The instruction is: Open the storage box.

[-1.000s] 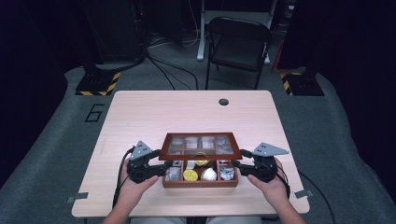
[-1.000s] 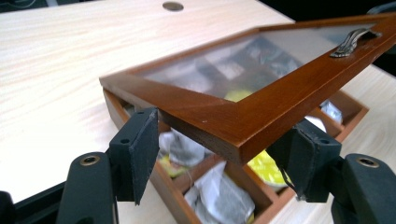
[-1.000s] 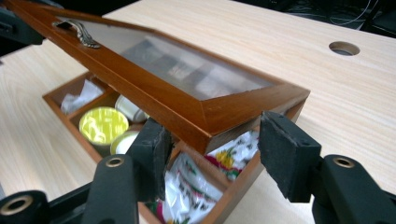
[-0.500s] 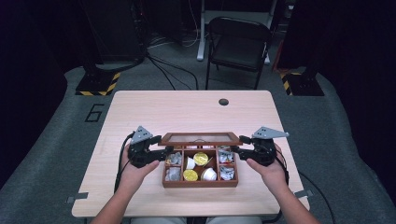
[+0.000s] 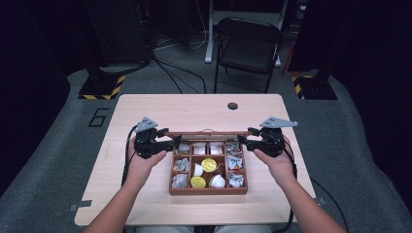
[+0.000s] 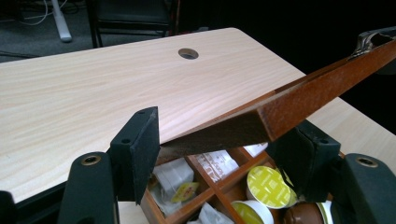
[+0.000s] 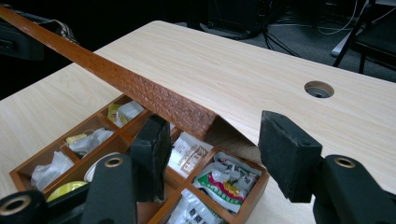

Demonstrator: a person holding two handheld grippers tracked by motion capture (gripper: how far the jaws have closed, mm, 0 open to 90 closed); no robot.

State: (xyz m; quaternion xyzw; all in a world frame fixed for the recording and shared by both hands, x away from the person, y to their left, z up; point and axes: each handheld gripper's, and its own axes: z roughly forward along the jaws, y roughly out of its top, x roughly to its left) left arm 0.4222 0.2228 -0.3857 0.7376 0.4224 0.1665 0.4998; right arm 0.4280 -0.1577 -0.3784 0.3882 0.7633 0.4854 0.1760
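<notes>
Box at table's near edge; chair beyond; packets, apparently pods, inside.

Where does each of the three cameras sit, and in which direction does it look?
High view: above the person's side, looking forward and down at the table; both forearms, left gripper, right gripper.
Left gripper view: on the left gripper, looking along its jaws at the raised lid.
Right gripper view: on the right gripper, at the lid's other end.
All share the lid and wooden box.

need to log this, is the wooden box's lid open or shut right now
Open. In the high view the lid stands raised at the back of the box, with the packets and pods inside exposed. Both gripper views show its edge lifted clear above the compartments.
</notes>
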